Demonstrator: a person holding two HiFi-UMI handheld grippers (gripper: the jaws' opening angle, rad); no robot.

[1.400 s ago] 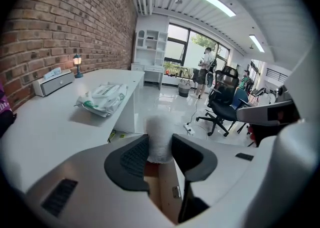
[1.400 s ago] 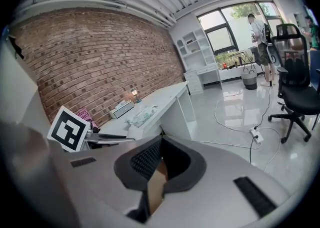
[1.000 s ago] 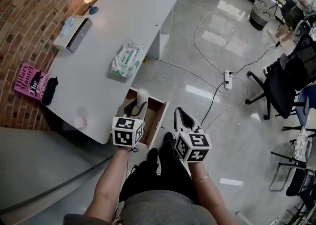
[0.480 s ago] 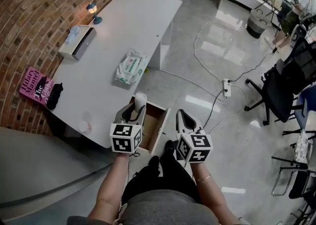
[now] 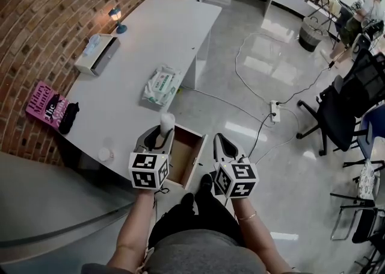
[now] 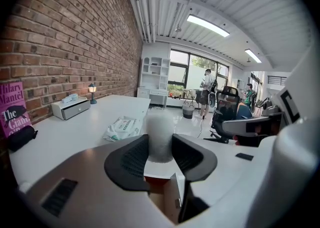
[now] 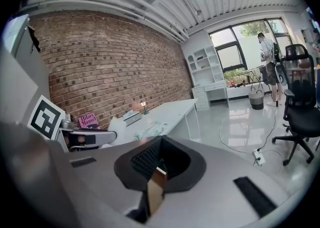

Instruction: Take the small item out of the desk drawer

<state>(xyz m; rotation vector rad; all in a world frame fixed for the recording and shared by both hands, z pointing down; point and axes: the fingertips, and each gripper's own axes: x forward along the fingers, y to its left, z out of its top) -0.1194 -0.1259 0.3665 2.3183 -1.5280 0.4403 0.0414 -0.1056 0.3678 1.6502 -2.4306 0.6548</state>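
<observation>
My left gripper [image 5: 159, 138] clamps the white item [image 6: 160, 134] upright between its pads, just above the open drawer [image 5: 194, 157] by the table's [image 5: 150, 44] near corner. I judge that height is meant to clear the drawer walls. My right gripper [image 5: 219, 140] hangs beside the drawer, jaws together, empty and out of the way.

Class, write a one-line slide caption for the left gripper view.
Left gripper holds a white cylinder above the open drawer, beside the desk.
</observation>
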